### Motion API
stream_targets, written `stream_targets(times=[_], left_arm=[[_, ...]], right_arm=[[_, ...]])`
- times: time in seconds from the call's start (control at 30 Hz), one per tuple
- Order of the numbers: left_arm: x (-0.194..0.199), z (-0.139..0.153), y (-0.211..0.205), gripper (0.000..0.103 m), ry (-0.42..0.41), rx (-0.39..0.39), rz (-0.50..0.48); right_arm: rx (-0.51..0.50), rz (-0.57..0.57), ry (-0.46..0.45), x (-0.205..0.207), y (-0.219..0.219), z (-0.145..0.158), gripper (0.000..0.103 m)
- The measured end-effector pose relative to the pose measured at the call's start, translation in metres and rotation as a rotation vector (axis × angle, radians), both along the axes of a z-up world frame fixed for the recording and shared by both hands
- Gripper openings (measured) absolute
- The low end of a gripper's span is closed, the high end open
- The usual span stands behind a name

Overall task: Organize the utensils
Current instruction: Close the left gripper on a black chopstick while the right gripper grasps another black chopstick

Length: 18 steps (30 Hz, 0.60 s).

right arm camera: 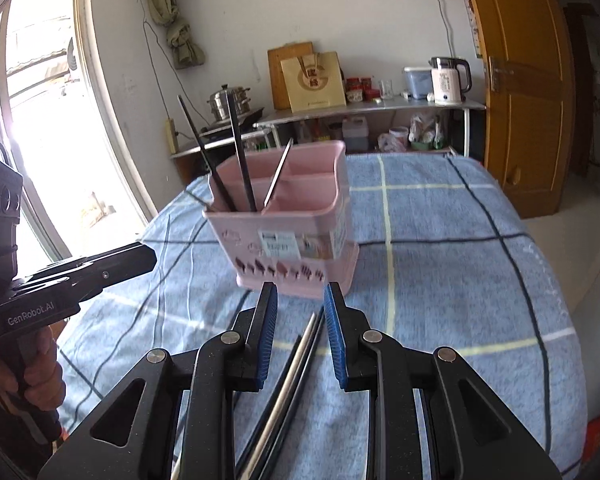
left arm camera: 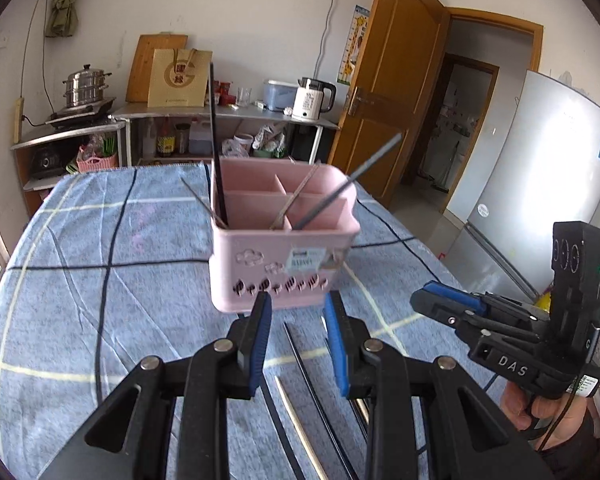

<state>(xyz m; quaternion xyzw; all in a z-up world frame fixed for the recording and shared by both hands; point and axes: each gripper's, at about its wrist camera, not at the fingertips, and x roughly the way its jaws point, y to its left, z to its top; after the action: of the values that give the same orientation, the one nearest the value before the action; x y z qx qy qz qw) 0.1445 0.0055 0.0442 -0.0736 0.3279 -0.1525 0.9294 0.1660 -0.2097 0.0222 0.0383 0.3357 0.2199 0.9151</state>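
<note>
While chopsticks lie below both open jaws, holder stands beyond.

bright daylight from window, blown-out glare, fisheye-warped edges

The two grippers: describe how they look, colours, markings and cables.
Both are black plastic pistol-grip tools with silver rivets and ribbed blue pads on the fingers. The right gripper bears white letters "DAS", a green light, a sticker and a thin black cable. The left gripper reads "GenRobot.AI". A dark sleeve shows at the right hand.
</note>
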Motion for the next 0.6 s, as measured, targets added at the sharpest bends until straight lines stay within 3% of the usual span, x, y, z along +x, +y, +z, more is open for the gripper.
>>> stream_targets(times=[0.23, 0.6], left_arm=[[0.005, -0.054, -0.022, 0.029, 0.152, -0.015, -0.038], [0.027, -0.084, -0.029, 0.029, 0.25, 0.011, -0.028]], right_arm=[[-0.056, 0.029, 0.152, -0.002, 0.009, -0.06, 0.023], [-0.095, 0.028, 0.198, 0.004, 0.014, -0.078, 0.021]])
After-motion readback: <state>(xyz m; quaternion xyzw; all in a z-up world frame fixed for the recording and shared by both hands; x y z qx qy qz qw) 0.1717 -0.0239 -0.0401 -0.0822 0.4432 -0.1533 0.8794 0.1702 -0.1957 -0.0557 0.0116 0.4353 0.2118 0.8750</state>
